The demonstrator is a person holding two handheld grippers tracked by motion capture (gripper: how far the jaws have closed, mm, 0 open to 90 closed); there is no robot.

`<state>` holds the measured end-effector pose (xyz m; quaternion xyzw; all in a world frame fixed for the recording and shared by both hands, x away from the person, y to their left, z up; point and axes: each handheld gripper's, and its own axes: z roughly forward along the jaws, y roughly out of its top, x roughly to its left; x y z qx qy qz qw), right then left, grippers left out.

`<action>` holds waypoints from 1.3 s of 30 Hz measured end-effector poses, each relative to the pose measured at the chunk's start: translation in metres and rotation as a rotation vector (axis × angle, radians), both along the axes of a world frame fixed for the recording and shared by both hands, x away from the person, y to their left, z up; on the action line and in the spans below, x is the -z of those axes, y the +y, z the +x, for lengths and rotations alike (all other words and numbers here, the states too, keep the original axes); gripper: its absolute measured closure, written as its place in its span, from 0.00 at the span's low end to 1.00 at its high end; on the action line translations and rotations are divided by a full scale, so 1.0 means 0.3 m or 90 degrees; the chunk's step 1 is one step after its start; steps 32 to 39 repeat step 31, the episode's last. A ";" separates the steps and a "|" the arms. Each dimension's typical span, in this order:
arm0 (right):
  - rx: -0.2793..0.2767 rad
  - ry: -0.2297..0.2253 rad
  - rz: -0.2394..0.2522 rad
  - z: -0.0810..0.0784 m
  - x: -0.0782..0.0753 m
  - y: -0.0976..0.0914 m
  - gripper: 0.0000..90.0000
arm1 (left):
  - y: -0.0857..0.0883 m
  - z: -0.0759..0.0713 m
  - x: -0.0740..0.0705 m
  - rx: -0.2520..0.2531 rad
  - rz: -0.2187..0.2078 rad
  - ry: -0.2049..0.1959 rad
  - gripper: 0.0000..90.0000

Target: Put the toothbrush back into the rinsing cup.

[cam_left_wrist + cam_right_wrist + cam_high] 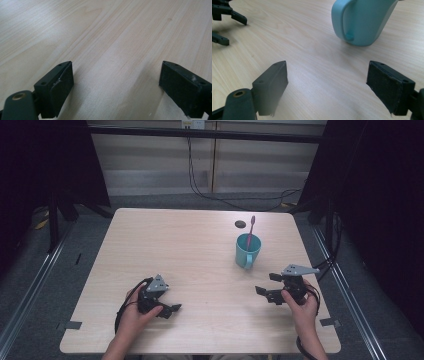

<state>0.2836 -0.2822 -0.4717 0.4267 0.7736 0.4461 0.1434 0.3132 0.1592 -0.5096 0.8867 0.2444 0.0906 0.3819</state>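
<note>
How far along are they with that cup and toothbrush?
Already in place: the pink toothbrush stands in the teal cup. In hand: nothing; the left gripper and right gripper rest open on the table, apart from the cup. So any handling of either looks not yet begun.

Both grippers are black: the left gripper and right gripper each carry a grey three-cornered plate, a trailing black cable, and blocky screw-holed jaws with padded faces
</note>
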 end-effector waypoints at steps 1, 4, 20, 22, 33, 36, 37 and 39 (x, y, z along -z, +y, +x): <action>-0.001 0.002 -0.002 -0.002 0.007 0.002 0.18 | 0.000 0.000 0.000 0.000 0.000 0.000 0.13; -0.005 0.009 -0.001 -0.012 0.029 0.009 0.18 | 0.000 0.000 0.000 0.000 0.000 -0.001 0.13; -0.027 0.045 -0.067 -0.032 0.121 0.042 0.18 | 0.000 0.000 0.000 0.000 0.000 -0.001 0.13; -0.030 0.047 -0.079 -0.034 0.129 0.042 0.18 | 0.000 0.000 0.000 0.000 0.000 -0.001 0.13; -0.038 0.035 -0.103 -0.040 0.131 0.046 0.17 | 0.000 0.000 0.000 0.000 0.000 0.000 0.13; -0.038 0.035 -0.103 -0.040 0.131 0.046 0.17 | 0.000 0.000 0.000 0.000 0.000 0.000 0.13; -0.038 0.035 -0.103 -0.040 0.131 0.046 0.17 | 0.000 0.000 0.000 0.000 0.000 0.000 0.13; -0.038 0.035 -0.103 -0.040 0.131 0.046 0.17 | 0.000 0.000 0.000 0.000 0.000 0.000 0.13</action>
